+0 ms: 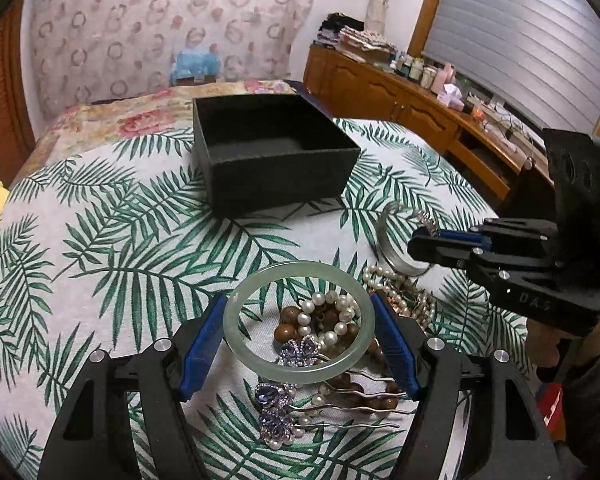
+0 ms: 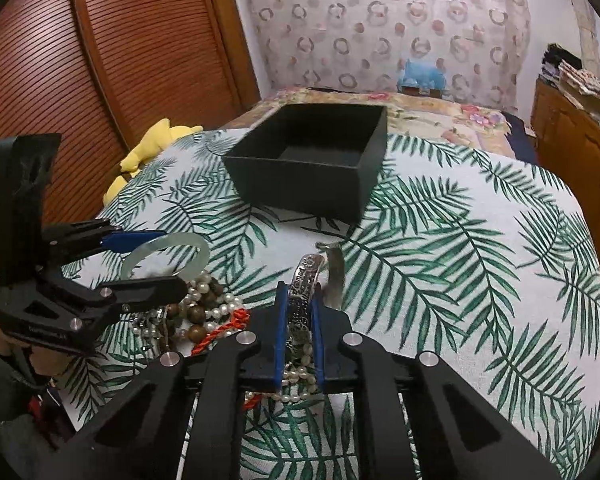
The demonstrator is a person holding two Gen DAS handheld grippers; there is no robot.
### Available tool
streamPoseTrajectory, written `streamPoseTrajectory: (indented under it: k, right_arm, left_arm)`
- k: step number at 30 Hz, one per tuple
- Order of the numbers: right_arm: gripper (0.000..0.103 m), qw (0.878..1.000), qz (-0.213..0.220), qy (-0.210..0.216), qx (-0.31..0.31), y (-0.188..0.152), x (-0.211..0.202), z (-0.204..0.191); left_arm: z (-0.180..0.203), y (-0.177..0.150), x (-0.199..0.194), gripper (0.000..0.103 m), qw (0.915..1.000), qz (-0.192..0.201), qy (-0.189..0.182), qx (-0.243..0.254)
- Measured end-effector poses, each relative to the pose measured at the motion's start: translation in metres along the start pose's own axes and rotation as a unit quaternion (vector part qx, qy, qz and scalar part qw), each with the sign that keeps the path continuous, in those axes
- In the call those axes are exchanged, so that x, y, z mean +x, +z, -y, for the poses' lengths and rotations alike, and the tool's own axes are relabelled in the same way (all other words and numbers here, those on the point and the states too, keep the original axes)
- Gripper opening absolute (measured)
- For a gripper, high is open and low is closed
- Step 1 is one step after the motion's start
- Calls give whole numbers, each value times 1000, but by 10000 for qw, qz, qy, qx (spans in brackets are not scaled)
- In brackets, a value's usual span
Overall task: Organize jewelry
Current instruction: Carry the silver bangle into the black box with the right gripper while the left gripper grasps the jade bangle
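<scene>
My left gripper point(image 1: 299, 340) is shut on a pale green jade bangle point(image 1: 256, 280), held level above a pile of jewelry point(image 1: 324, 320) of pearl strands, wooden beads and purple hairpins; it also shows in the right wrist view point(image 2: 168, 276) with the bangle point(image 2: 196, 250). My right gripper point(image 2: 299, 316) is shut on an engraved silver cuff bracelet point(image 2: 308, 272), raised over the pile's right side; it also shows in the left wrist view point(image 1: 420, 240) with the cuff point(image 1: 384, 240). An open black box point(image 1: 268, 152) point(image 2: 312, 160) stands empty beyond both.
The palm-leaf cloth point(image 1: 140, 240) covers the table. A yellow plush toy point(image 2: 152, 148) lies at its left edge. A floral bedspread point(image 1: 140, 116) lies behind the box, and a wooden cabinet point(image 1: 400, 92) with clutter stands at the right.
</scene>
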State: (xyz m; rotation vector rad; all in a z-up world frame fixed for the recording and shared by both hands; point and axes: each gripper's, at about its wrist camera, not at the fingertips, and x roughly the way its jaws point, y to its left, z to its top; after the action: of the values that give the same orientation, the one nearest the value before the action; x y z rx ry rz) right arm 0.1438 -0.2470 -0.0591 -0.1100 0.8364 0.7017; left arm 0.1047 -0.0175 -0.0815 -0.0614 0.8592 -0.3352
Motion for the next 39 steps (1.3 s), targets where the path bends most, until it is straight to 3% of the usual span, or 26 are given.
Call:
streamPoseTrajectory:
  k: [9, 18, 27, 29, 31, 39]
  right_arm:
    - [10, 9989, 202, -124, -415, 29, -7, -9]
    - [10, 9955, 419, -148, -839, 87, 3, -19]
    - [10, 9935, 2, -690, -908, 126, 57, 0]
    - [12, 9956, -86, -561, -744, 129, 64, 8]
    - [22, 9973, -72, -462, -565, 132, 65, 13]
    - [24, 9992, 141, -130, -353, 122, 48, 22]
  left_arm:
    - [-9, 16, -16, 69, 9991, 325, 251, 39]
    - [-20, 31, -21, 69, 9980, 478, 400, 68]
    - [-31, 50, -21, 69, 9967, 568, 573, 107]
    - [-33, 54, -21, 69, 9964, 573, 615, 100]
    - [-36, 58, -21, 69, 9963, 580, 626, 81]
    - [-29, 78, -10, 69, 9957, 593, 694, 170]
